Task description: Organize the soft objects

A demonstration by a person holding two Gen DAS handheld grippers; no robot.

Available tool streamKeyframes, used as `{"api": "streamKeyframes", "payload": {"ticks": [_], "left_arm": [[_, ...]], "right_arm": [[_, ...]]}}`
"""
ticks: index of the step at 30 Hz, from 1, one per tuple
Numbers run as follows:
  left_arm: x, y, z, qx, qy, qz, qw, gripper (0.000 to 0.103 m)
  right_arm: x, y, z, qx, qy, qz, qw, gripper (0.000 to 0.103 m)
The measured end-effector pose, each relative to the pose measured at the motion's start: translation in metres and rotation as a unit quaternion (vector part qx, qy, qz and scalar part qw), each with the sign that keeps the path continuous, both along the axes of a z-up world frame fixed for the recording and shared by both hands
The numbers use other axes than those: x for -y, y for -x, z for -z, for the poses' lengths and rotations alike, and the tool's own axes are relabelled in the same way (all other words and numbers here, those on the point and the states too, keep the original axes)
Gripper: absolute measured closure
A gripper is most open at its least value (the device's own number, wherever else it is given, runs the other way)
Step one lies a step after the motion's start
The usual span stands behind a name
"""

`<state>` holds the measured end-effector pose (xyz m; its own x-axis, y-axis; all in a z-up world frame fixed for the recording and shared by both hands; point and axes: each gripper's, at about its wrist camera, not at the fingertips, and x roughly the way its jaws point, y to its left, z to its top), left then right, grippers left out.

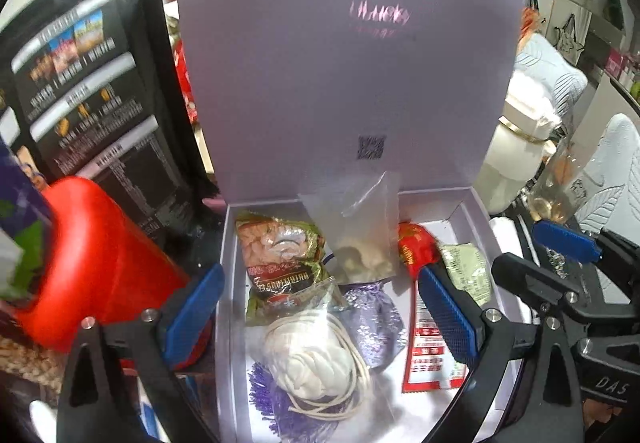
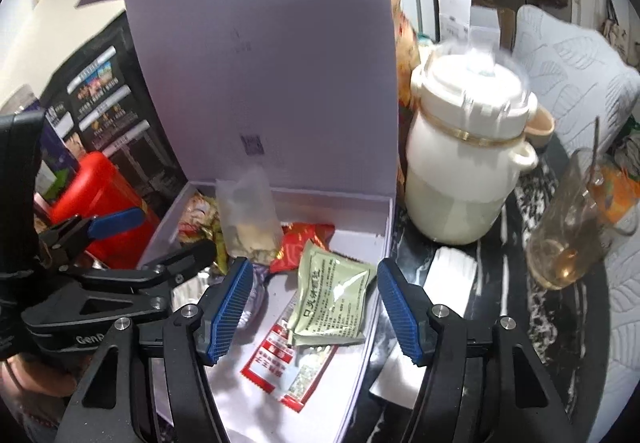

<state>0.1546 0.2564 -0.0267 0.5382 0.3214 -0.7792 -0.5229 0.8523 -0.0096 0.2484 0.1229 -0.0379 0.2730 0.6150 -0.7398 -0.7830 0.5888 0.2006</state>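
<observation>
An open lilac box (image 1: 472, 211) with its lid upright holds soft packets: a green and brown snack bag (image 1: 280, 263), a clear pouch (image 1: 360, 231), a red wrapper (image 1: 414, 247), a pale green sachet (image 1: 468, 271), a red and white sachet (image 1: 428, 355), a purple pouch (image 1: 372, 315) and a bagged white cord bundle (image 1: 316, 355). My left gripper (image 1: 320, 315) is open above the box, holding nothing. My right gripper (image 2: 312, 311) is open over the green sachet (image 2: 332, 299) at the box's right end (image 2: 384, 227), holding nothing.
A red container (image 1: 100, 263) and a black printed bag (image 1: 100, 91) stand left of the box. A cream lidded pot (image 2: 464, 159), a glass cup with a spoon (image 2: 568, 227) and a white folded item (image 2: 440, 291) sit on the dark marbled top to the right.
</observation>
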Motion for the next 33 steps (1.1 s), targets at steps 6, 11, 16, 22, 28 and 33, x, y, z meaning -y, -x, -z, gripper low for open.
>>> {"api": "streamKeyframes", "payload": {"ticks": [6,11,16,22,28,33], "left_arm": [[0.021,0.018,-0.043,0.034,-0.019,-0.001,0.9992,0.004],[0.037,0.041,-0.08,0.066,-0.039,-0.003,0.997,0.004],[0.059,0.07,-0.116,0.097,-0.071,0.004,0.9927,0.004],[0.085,0.112,-0.145,0.134,-0.099,0.012,0.986,0.004],[0.112,0.156,-0.158,0.158,-0.123,0.016,0.9796,0.0],[0.13,0.185,-0.157,0.165,-0.127,0.032,0.9777,0.0]], "right_arm": [[0.019,0.011,-0.039,0.036,-0.024,0.013,0.999,0.038],[0.042,0.028,-0.076,0.07,-0.044,0.023,0.996,0.038],[0.065,0.052,-0.109,0.105,-0.064,0.029,0.992,0.038],[0.092,0.091,-0.142,0.145,-0.097,0.033,0.984,0.029],[0.122,0.134,-0.159,0.175,-0.119,0.046,0.976,0.016],[0.144,0.167,-0.161,0.189,-0.123,0.058,0.973,0.014]]}}
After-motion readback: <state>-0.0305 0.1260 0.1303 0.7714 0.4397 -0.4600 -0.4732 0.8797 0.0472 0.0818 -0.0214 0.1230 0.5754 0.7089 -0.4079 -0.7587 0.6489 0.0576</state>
